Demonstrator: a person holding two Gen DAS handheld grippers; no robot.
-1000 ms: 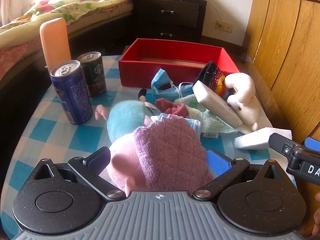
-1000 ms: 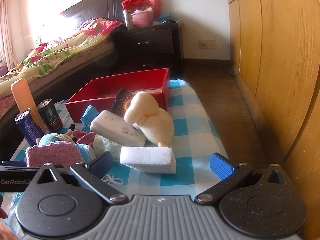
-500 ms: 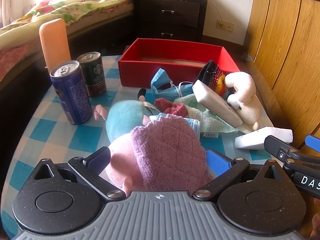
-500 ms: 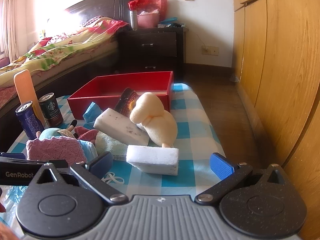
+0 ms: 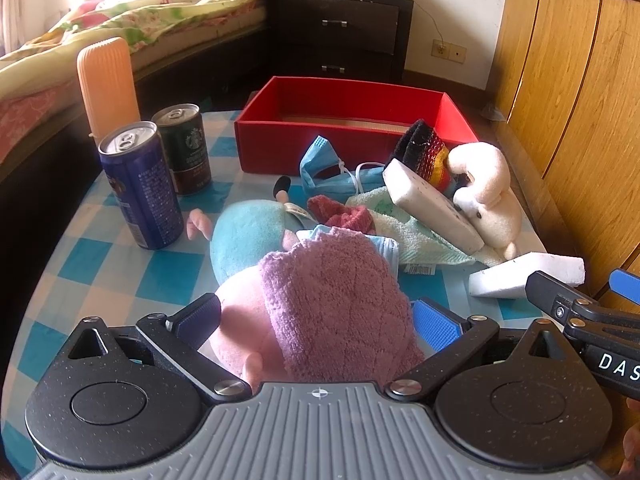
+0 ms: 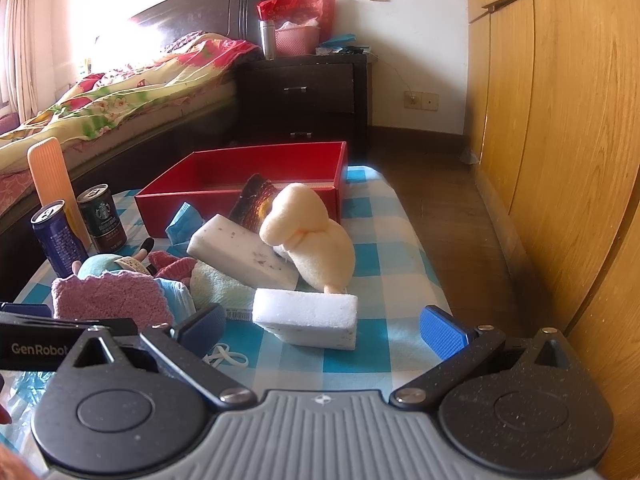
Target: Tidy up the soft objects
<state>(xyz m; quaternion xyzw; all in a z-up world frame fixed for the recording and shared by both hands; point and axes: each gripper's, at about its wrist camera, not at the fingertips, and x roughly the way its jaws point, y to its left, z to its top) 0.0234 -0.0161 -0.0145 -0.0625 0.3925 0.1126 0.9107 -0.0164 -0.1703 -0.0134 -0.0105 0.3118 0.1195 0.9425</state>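
Observation:
A pile of soft things lies on the checked table before a red box (image 5: 352,120) (image 6: 240,184). My left gripper (image 5: 316,316) is open, its fingers on either side of a purple towel (image 5: 336,296) that lies over a pink and teal plush toy (image 5: 248,236). My right gripper (image 6: 320,326) is open and empty, just behind a white sponge block (image 6: 308,316) (image 5: 528,272). Behind it lie a second white sponge (image 6: 240,256), a cream plush animal (image 6: 312,236), a green cloth (image 5: 404,232), a blue face mask (image 5: 332,172) and a striped knit piece (image 5: 424,152).
Two drink cans (image 5: 140,184) (image 5: 184,148) and an orange ribbed bottle (image 5: 108,84) stand at the table's left. A wooden wardrobe (image 6: 560,120) runs along the right, close to the table edge. A bed and dark nightstand (image 6: 304,92) are behind the table. A rubber band (image 6: 226,358) lies near my right gripper.
My right gripper has moved a little forward and toward the white sponge block, seen shifting in the left wrist view. My left gripper has stayed around the purple towel.

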